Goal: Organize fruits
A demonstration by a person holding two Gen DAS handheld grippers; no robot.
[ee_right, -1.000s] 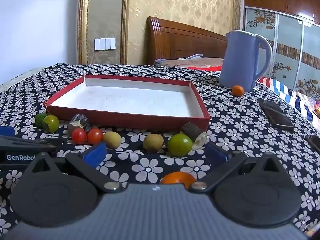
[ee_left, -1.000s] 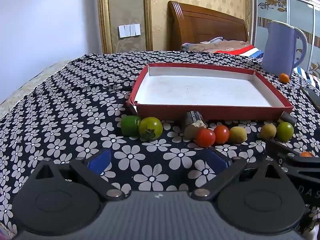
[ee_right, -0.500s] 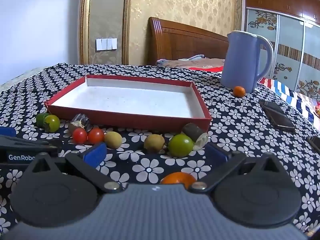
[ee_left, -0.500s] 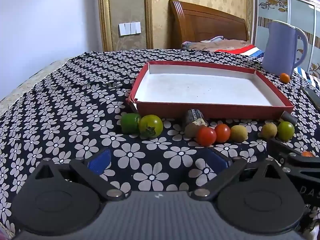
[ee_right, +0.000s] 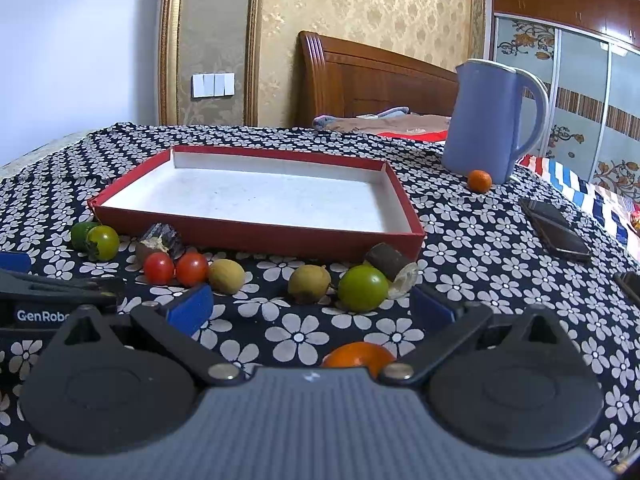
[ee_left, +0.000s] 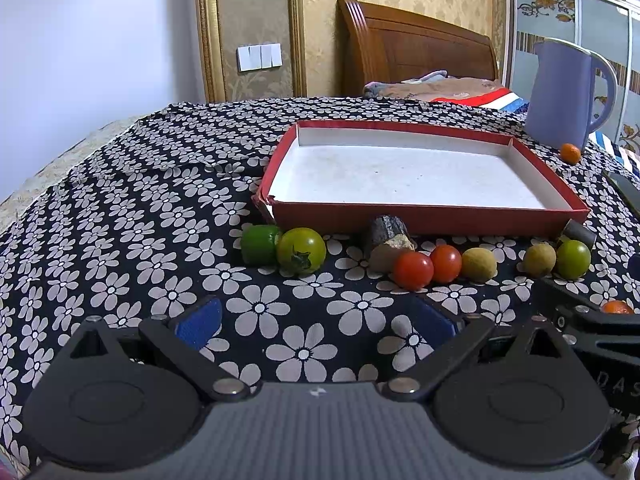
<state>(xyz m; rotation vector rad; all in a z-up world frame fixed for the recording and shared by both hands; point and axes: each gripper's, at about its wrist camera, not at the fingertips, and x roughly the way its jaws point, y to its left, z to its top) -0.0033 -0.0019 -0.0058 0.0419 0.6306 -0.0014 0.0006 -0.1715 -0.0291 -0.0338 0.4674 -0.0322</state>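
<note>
Orange fruit (ee_right: 357, 354) half hidden behind right hand-held gripper (ee_right: 310, 308).

"GenRob" on left hand-held gripper (ee_right: 52, 300)

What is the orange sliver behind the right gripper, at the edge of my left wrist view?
Observer: It is a small orange fruit. It lies on the cloth between the open fingers of the right gripper, close to the gripper body and not gripped.
Operator: And the dark edge to the right of the tray?
Observer: That is a dark phone, lying flat on the cloth and apart from the red tray.
Operator: Is anything hidden by the dark cylinder near the green fruit?
Observer: Yes. A pale translucent piece lies against the dark cylinder, right beside the green fruit.
</note>
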